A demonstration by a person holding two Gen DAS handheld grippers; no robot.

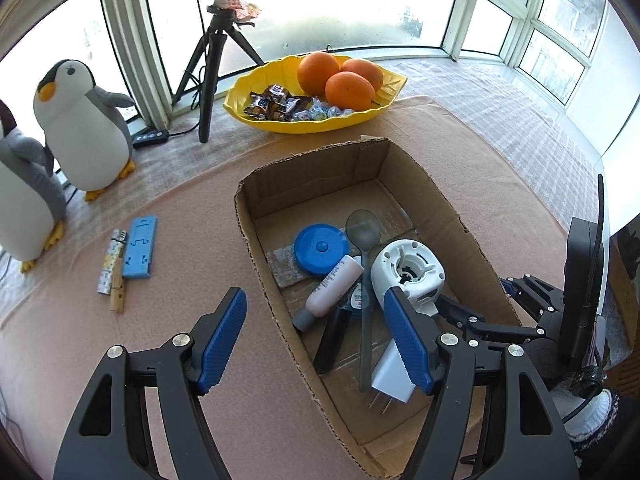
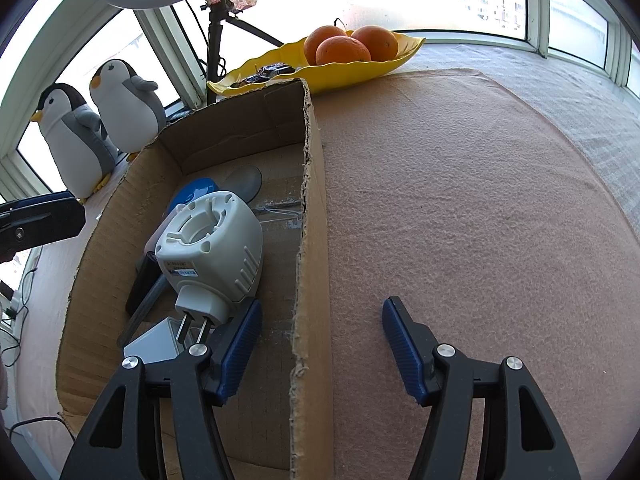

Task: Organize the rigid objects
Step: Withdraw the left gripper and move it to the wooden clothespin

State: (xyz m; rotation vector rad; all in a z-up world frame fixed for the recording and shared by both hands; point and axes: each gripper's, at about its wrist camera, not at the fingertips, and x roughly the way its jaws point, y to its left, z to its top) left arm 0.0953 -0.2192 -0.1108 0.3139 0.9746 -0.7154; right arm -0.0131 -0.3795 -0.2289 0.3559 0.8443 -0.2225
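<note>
Box: an open brown cardboard box is set at the middle of the peach felt mat as the collecting place; a blue round lid, grey plastic spoon and white plug-in device already lie inside.
Left gripper: held spread and empty, straddling the box's left wall.
Right gripper: spread across the right wall, nothing pinched.
Still outside: a blue plastic phone stand and wooden clothespin at ten o'clock, seen only from the left wrist.
Right wrist alone: the device's plug prongs are shown.
</note>
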